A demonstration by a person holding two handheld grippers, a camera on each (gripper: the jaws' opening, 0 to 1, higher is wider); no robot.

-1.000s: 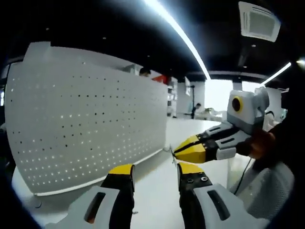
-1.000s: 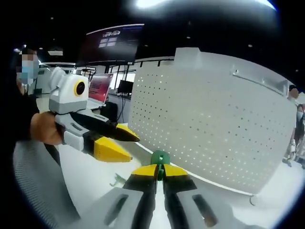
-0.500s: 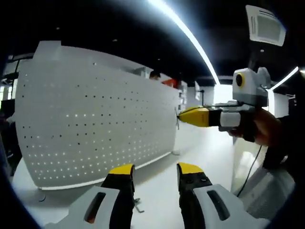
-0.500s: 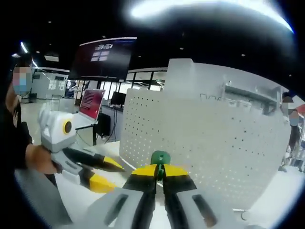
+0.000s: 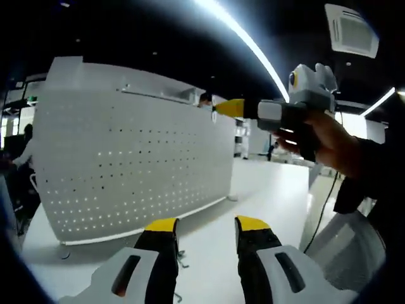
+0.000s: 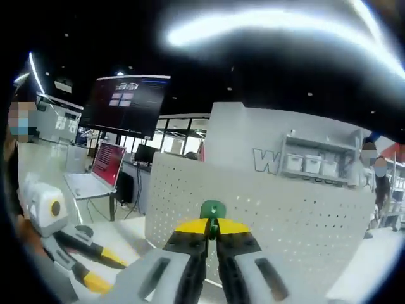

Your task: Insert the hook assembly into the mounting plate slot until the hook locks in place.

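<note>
The green hook assembly [image 6: 212, 209] is pinched in the right hand-held gripper [image 6: 212, 229], held level with the top edge of the upright perforated mounting plate [image 5: 133, 171] straight ahead, while the left hand-held gripper [image 5: 205, 231] is kept spread, low over the bench [image 5: 266, 190].

The mounting plate [image 5: 133, 164] is white, dotted all over with a regular grid of small dark holes, and it stands on a white surface [image 5: 266, 190]. Both grippers are light grey with black fingers [image 5: 161, 253] tipped in yellow, the left gripper [image 5: 205, 229] near and the right gripper [image 5: 218, 109] far. The hook assembly [image 6: 213, 209] is green between the right gripper's yellow tips.
</note>
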